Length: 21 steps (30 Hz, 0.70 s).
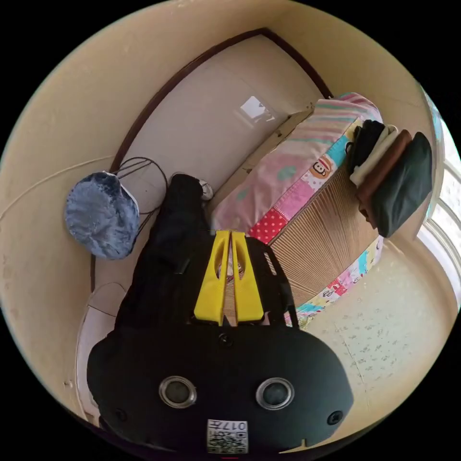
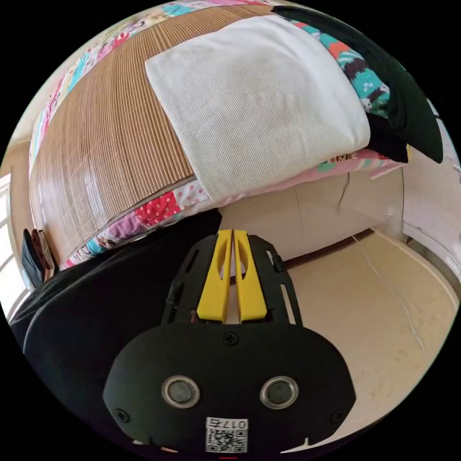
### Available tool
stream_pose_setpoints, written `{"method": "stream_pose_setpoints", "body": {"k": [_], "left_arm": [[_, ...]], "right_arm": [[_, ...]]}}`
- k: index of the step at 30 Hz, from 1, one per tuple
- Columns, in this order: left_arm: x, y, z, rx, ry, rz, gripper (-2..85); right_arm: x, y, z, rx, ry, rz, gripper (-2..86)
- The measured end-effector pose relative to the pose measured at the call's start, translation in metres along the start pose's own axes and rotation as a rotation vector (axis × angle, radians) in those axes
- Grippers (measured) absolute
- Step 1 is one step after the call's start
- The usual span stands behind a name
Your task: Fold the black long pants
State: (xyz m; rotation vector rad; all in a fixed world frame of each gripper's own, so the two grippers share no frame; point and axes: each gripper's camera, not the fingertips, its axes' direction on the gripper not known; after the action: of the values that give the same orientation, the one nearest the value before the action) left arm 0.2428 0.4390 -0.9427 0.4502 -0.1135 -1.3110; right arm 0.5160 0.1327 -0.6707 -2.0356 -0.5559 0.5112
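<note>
Jaws of your left gripper (image 1: 229, 235) stand closed, the yellow tips meeting with nothing visibly pinched between them. In the left gripper view, black fabric (image 1: 163, 259) hangs just beside and behind the gripper, running toward the pale floor (image 1: 201, 125); whether this is the black long pants or your own clothing cannot be told. A blue fuzzy cushion on a wire frame (image 1: 102, 216) sits on the floor beside it. The bed (image 1: 317, 225), with a ribbed woven mat edged in patchwork cloth, carries a stack of folded garments (image 1: 389, 177) at its far end: black, cream, brown and dark green.

Jaws of your right gripper (image 2: 233, 234) are likewise drawn together, tips touching, with no cloth seen between them. In the right gripper view, a folded cream garment (image 2: 259, 105) lies on the woven mat (image 2: 105, 144), overlapping the bed's near edge. A patterned knit piece (image 2: 353, 67) and a dark green garment (image 2: 408, 101) lie just beyond it. Black fabric (image 2: 96, 288) spreads below the bed edge, beside the gripper body.
</note>
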Motion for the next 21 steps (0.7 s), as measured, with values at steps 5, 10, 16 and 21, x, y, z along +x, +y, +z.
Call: {"method": "stream_pose_setpoints", "body": {"k": [5, 10, 16, 21], "left_arm": [[0.044, 0.057, 0.069, -0.054, -0.154, 0.312, -1.0], [0.049, 0.124, 0.14, -0.103, -0.317, 0.559, -1.0], [-0.017, 0.134, 0.185, -0.102, -0.368, 0.52, -1.0], [-0.105, 0.097, 0.185, -0.047, -0.259, 0.284, -0.9]], "right_arm": [[0.033, -0.01, 0.001, 0.008, -0.071, 0.081, 0.7], [0.138, -0.028, -0.062, 0.253, -0.299, 0.402, 3.1], [0.275, -0.028, -0.127, 0.692, -0.847, 0.777, 17.0], [0.316, -0.041, -0.093, 0.744, -1.107, 0.947, 17.7]]}}
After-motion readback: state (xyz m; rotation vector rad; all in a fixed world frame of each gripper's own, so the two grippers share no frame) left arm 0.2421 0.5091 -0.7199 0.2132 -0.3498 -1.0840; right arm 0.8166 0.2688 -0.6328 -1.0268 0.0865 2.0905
